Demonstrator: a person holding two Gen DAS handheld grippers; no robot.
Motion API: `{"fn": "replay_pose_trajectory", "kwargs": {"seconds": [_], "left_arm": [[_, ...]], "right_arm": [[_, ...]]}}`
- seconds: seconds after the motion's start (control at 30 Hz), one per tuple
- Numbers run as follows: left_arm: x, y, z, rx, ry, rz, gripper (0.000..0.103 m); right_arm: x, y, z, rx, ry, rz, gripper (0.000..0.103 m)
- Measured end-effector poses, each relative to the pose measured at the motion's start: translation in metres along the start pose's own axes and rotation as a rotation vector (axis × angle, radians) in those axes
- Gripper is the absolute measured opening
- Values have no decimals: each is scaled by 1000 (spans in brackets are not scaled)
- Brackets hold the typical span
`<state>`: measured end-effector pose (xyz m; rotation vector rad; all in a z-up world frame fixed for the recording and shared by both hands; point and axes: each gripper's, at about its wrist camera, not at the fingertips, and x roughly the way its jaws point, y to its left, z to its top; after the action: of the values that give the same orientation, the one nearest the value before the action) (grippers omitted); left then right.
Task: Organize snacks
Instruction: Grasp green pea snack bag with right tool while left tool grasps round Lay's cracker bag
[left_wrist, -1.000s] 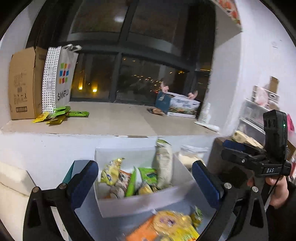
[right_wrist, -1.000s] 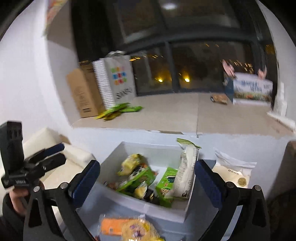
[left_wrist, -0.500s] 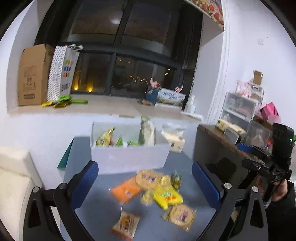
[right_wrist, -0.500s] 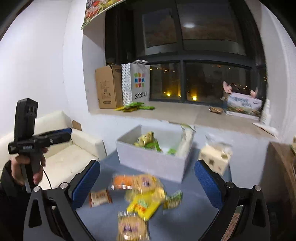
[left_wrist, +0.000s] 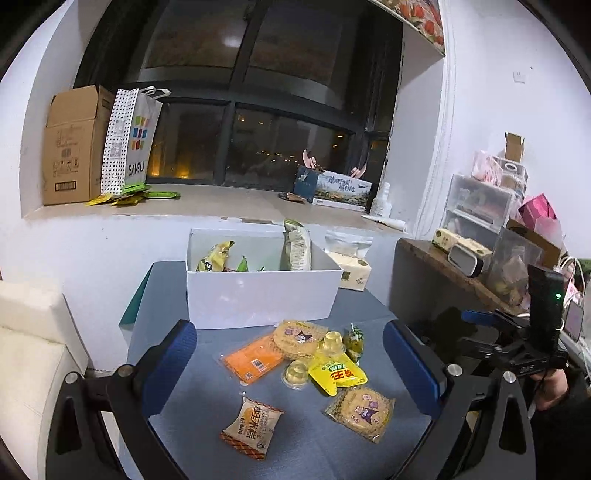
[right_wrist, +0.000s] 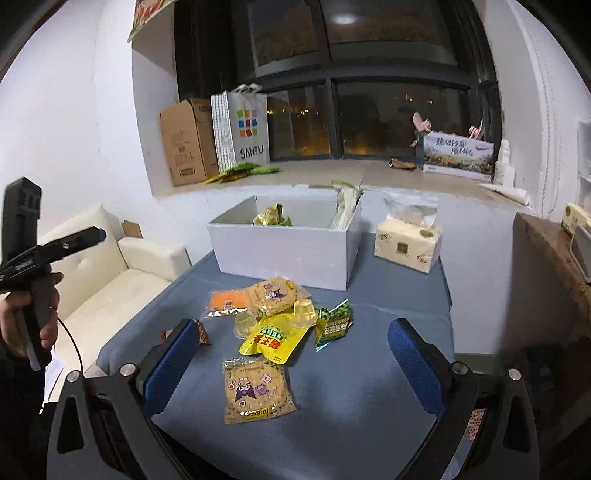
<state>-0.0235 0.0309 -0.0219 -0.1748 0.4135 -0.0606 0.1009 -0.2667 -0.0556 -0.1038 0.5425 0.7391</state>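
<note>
A white box (left_wrist: 258, 295) (right_wrist: 288, 251) holding several snack packs stands at the back of the blue table (left_wrist: 207, 417). Loose snacks lie in front of it: an orange pack (left_wrist: 253, 356), two round cookie packs (left_wrist: 360, 410) (right_wrist: 258, 389), a yellow pouch (left_wrist: 338, 373) (right_wrist: 275, 338), jelly cups (left_wrist: 295, 376), a small green pack (right_wrist: 332, 323) and an orange-white pack (left_wrist: 251, 424). My left gripper (left_wrist: 290, 373) is open and empty above the near table. My right gripper (right_wrist: 291, 363) is open and empty above the nearest cookie pack.
A tissue pack (right_wrist: 408, 245) sits right of the box. A windowsill behind holds a cardboard box (left_wrist: 72, 147), a SANFU bag (left_wrist: 129, 144) and green packets. A white sofa (right_wrist: 110, 273) stands left of the table. A cluttered wooden shelf (left_wrist: 469, 266) stands on the right.
Both grippers have pulled back and up from the white box. The loose snacks on the table have come into full view. Both stay open and empty.
</note>
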Motion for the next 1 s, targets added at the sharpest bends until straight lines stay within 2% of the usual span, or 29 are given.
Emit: {"fn": "replay_pose_trajectory", "kwargs": {"seconds": [0.23,0.37,0.47,0.63,0.7,0.73,0.77,0.8,0.83,0.9,0.93,1.0], "left_arm": [[3,-1,-3,4,17,-17,103],[3,-1,-5,13,18,-16,103],[5,4,-7,6,29,-1,103],[8,14,-13,-25,52,12,103],[7,16,-15,-27,54,18,103],[7,17,-15,-30,57,18,103],[7,19,-16,-32,61,18,103],[8,20,-17,-35,63,22,103],[8,21,-17,-40,65,26,103],[7,23,-18,-45,63,25,103],[7,24,-19,-46,62,27,103],[8,25,-20,-48,65,35,103]], "right_arm": [[45,1,-6,-39,97,32,103],[96,-15,-7,-77,207,66,103],[137,-36,-8,-62,289,1,103],[188,-69,-3,72,366,-17,103],[199,-73,-4,120,367,-54,101],[201,-73,-5,134,363,-61,91],[203,-72,-7,141,364,-65,69],[206,-71,-8,146,376,-66,65],[209,-70,-10,163,384,-40,49],[211,-64,-11,129,392,-53,46],[209,-60,-10,112,391,-57,41],[201,-58,-10,130,377,-16,38]]}}
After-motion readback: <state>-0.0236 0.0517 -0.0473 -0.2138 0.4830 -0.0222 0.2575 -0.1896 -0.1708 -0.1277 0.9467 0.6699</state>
